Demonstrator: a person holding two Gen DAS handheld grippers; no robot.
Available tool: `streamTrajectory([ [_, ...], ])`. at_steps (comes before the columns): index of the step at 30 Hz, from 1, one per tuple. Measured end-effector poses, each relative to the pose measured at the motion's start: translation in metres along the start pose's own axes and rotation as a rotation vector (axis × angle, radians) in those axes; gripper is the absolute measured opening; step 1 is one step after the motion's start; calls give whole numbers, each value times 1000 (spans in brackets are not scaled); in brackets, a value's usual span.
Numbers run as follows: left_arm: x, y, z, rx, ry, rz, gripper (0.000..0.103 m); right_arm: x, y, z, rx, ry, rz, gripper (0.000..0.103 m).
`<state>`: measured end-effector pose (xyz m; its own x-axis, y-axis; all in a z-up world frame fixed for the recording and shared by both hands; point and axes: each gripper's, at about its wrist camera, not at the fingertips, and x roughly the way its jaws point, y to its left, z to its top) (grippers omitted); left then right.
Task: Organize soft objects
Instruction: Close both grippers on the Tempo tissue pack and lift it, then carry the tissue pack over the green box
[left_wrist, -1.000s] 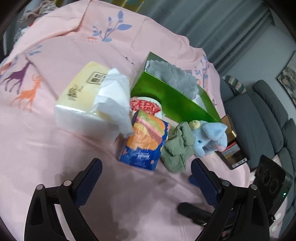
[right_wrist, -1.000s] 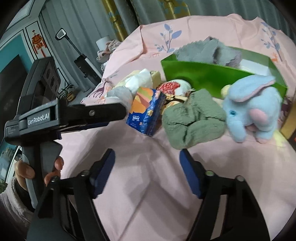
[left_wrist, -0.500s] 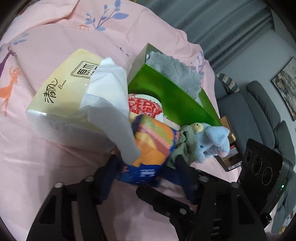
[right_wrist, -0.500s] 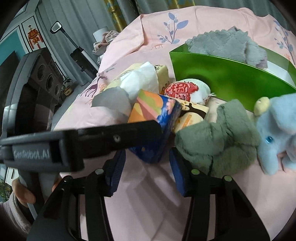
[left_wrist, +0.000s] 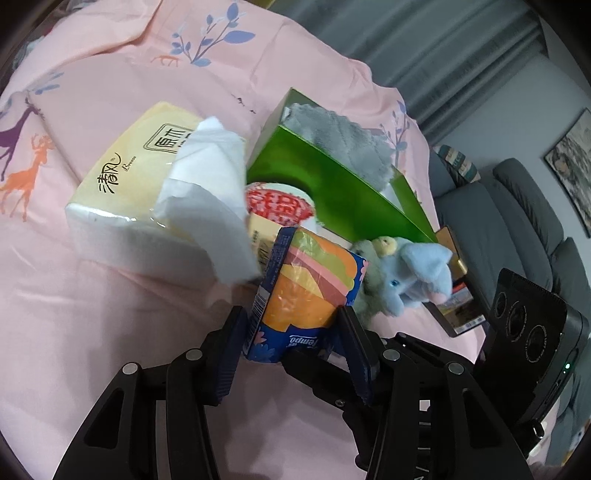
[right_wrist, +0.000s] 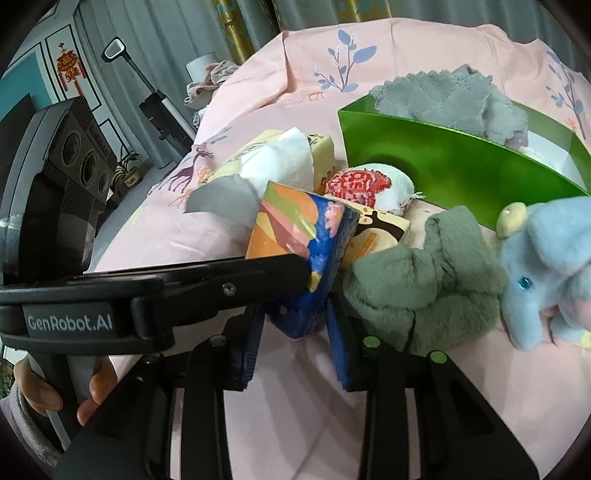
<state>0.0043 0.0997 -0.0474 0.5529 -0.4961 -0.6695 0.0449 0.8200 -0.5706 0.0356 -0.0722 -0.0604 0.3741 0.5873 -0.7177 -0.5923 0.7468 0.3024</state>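
The left tool (left_wrist: 291, 332) has moved in and is closing its jaws on the colourful tissue pack (left_wrist: 306, 295), just in front of the green box (left_wrist: 332, 195). The right tool (right_wrist: 295, 339) is closing on its lower end too. It looks ready to lift.

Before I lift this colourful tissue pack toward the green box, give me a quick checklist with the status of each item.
1. Tissue pack sits between left gripper fingers, jaws closing: ok.
2. Right gripper also closing round the same pack: ok.
3. Firm pad contact on both: cannot tell.
4. Loose tissue of the yellow tissue box overhangs the pack: not ok.
5. Green box has room beside the grey cloth: ok.
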Motion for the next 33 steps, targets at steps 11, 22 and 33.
streamTrajectory([
  [11, -23, -63, -16, 96, -12, 16, 52, -59, -4, -13, -22, -76, -15, 33],
  [22, -27, -132, -21, 237, -22, 23, 52, -113, -28, -22, 7, -177, -48, 33],
  [33, -20, -169, -23, 315, -16, 40, 52, -141, -49, -32, 42, -252, -52, 33],
])
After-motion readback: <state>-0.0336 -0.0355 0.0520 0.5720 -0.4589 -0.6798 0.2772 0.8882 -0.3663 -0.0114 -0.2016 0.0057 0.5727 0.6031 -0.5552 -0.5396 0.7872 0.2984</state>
